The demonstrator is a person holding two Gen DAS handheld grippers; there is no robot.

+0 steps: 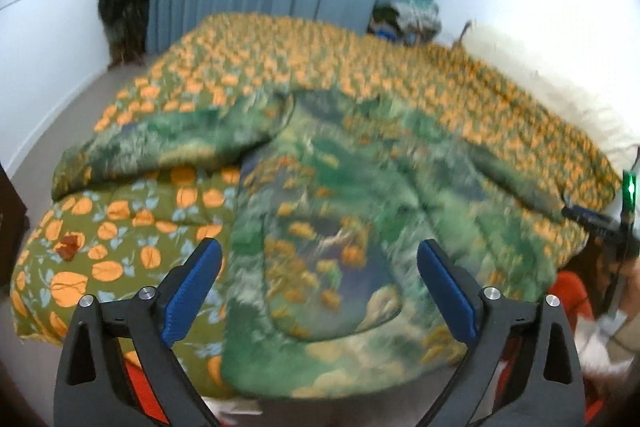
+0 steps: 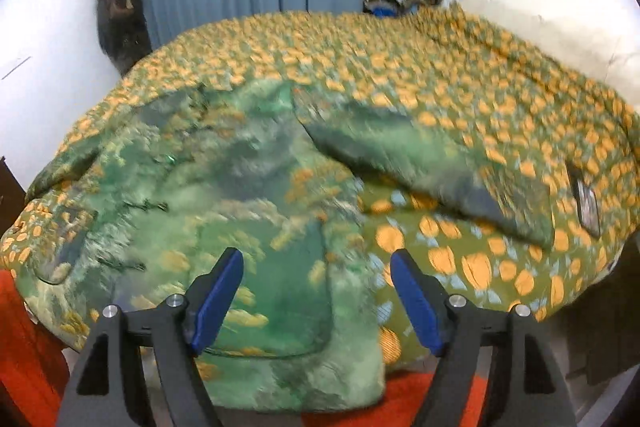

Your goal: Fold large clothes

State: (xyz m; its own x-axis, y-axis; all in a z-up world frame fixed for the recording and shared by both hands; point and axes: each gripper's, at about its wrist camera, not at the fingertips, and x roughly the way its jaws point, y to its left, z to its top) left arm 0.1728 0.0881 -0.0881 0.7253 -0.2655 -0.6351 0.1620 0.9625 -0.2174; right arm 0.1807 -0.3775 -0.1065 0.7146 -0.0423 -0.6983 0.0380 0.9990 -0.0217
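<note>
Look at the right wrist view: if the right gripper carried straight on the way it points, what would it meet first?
Most likely the green patterned garment spread on the orange-patterned bedspread; the open right gripper frames its hem. Blur leaves depth unclear.

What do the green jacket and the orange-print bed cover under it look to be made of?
Green jacket: soft woven cloth, matte, possibly lightly padded; it drapes and creases, with a stitched patch pocket. Orange-print bed cover: puffy quilted fabric, probably cotton, matte; its edge bulges. Blur hides the weave.
</note>
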